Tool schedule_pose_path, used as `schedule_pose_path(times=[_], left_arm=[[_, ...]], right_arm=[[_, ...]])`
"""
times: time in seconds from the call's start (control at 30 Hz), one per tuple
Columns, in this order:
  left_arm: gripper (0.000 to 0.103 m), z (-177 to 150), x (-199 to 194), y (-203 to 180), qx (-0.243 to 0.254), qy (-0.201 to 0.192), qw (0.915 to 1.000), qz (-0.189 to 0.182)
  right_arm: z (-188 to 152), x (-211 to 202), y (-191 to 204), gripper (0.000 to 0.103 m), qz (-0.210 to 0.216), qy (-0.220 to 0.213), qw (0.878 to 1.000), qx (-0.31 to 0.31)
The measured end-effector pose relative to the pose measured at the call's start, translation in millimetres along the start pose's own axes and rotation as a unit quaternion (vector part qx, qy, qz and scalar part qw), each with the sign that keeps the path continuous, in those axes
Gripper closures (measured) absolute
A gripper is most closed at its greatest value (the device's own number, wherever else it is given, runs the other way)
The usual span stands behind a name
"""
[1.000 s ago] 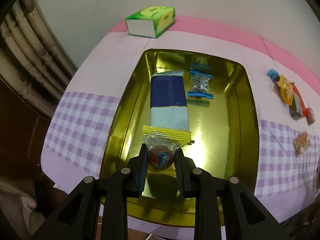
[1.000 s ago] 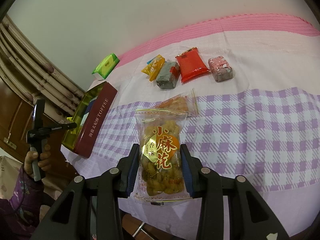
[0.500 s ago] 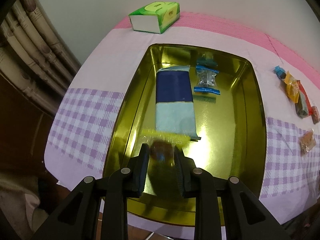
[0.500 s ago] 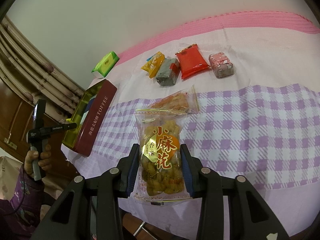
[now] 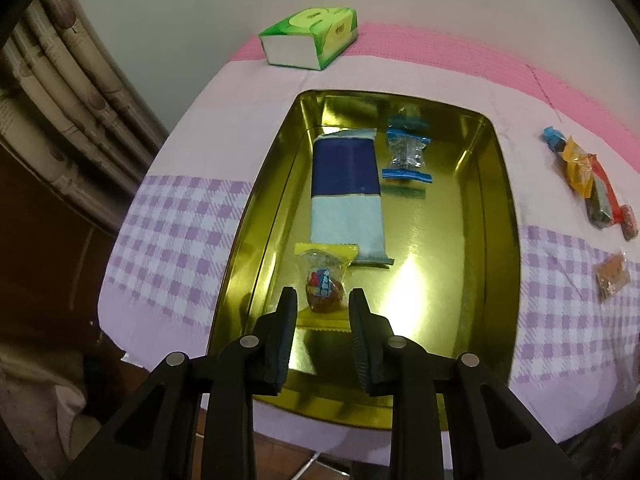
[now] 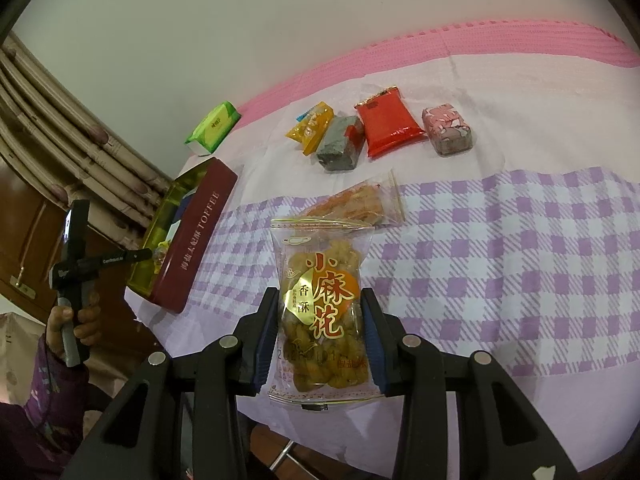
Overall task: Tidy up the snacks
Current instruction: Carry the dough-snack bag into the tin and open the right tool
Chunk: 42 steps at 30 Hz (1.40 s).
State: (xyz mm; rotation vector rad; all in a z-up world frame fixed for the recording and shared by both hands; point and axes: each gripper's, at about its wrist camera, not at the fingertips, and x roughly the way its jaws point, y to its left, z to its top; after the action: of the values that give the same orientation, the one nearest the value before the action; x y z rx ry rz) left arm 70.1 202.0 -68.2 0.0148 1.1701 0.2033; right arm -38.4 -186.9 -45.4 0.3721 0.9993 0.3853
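**Candy set down in the tin, fried-twist packet clamped on the right**

The left gripper (image 5: 323, 304) hangs over the near end of the gold tin (image 5: 496, 216). Its fingers (image 5: 286, 320) have just been opening and now stand slightly spread, clear of the small yellow-edged candy packet (image 5: 325, 280) that lies on the tin floor between them. That packet's far edge overlaps the near end of a long dark-blue and pale-blue wrapped bar (image 5: 346, 192), and a small blue-ended clear sweet (image 5: 406, 156) sits just right of the bar.

The right gripper (image 6: 320, 340) pinches a clear packet of fried dough twists (image 6: 320, 308), upright above the purple-checked cloth of the bench (image 6: 500, 272). Beyond it lie a clear orange snack packet (image 6: 360, 204), then a row: yellow wrapper (image 6: 310, 126), grey bar (image 6: 340, 144), red packet (image 6: 386, 124), pink-wrapped block (image 6: 448, 130). A green tissue pack (image 5: 310, 36) rests past the tin.
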Motion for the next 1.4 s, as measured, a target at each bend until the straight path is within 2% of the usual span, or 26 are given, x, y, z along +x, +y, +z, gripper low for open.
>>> schedule_pose_path(times=[0.13,0.3,0.43,0.5,0.63,0.8,0.9,1.13,1.2,1.4], left_arm=[[0.069,-7,-15,1,-0.006,-0.015,0.9999,-0.003],[0.069,-21,-39,7,-0.021,-0.052,0.9983,0.012],[0.068,-31,-58,23,-0.054,-0.082,0.9948,0.025],[0.063,-34,-63,34,-0.077,-0.089,0.9926,0.031],[0.057,-36,-61,53,-0.116,-0.089,0.9887,0.036],[0.056,-38,-55,60,-0.125,-0.071,0.9893,0.027],[0.055,-37,-54,61,-0.129,-0.072,0.9888,0.023],[0.048,-35,-54,63,-0.134,-0.078,0.9876,0.022],[0.045,-35,-54,63,-0.132,-0.081,0.9876,0.028],[0.043,-34,-54,60,-0.119,-0.083,0.9889,0.032]], right_arm=[[5,1,10,0.066,0.004,0.001,1.0,-0.008],[20,3,33,0.066,0.013,0.0,0.999,-0.029],[37,10,63,0.066,0.032,0.001,0.998,-0.054],[47,17,84,0.066,0.046,0.003,0.996,-0.071],[68,38,136,0.066,0.086,0.012,0.99,-0.107],[88,81,196,0.065,0.126,0.035,0.982,-0.134],[97,117,217,0.065,0.139,0.059,0.98,-0.128],[110,190,232,0.065,0.13,0.1,0.982,-0.095],[112,202,236,0.065,0.122,0.105,0.982,-0.094],[112,222,239,0.065,0.104,0.116,0.983,-0.094]])
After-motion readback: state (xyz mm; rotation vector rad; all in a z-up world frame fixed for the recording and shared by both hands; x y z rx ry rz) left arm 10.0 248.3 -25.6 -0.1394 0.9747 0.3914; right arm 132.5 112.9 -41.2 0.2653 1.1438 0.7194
